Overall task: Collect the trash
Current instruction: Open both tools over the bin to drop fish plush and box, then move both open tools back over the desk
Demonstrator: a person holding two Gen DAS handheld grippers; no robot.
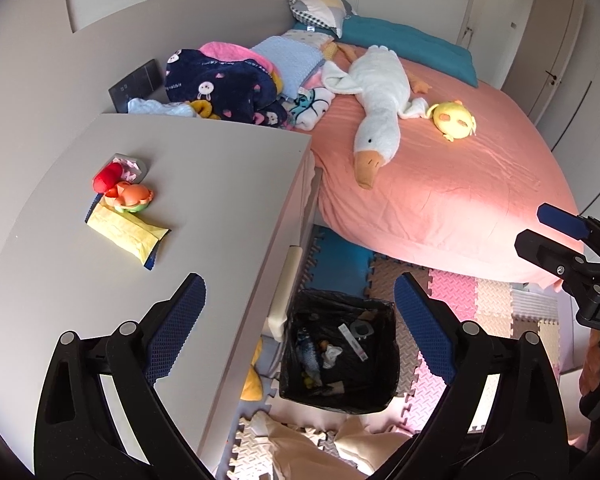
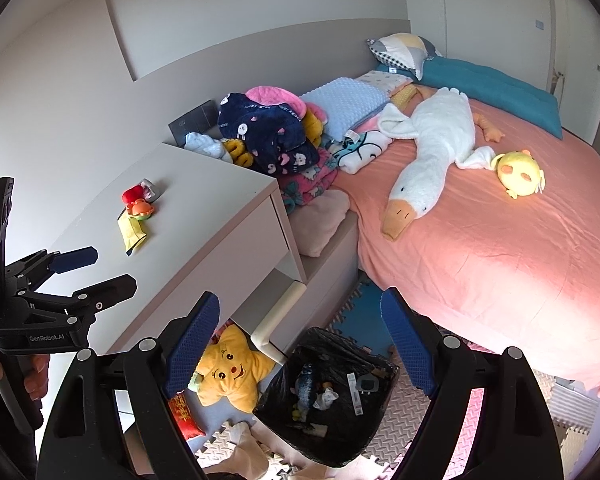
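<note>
Both grippers held wide apart, nothing gripped: left gripper (image 1: 300, 312), right gripper (image 2: 300, 328). Bin (image 1: 384, 384) on floor, already loaded. Yellow wrapper (image 1: 126, 236) lies on cabinet (image 1: 220, 168), touching toys (image 1: 128, 196) (risk: toys snagged and binned instead).

Grey counter (image 1: 204, 184) left of frame: yellow pouch (image 1: 126, 236), orange toy (image 1: 132, 196), red toy (image 1: 108, 176) clustered upper left. Pink bed (image 1: 440, 184) right: white goose plush (image 1: 380, 96), yellow chick plush (image 1: 456, 120), clothes pile (image 1: 224, 84). Foam-mat floor (image 1: 452, 300) bottom: black-lined trash bin (image 1: 340, 356).
</note>
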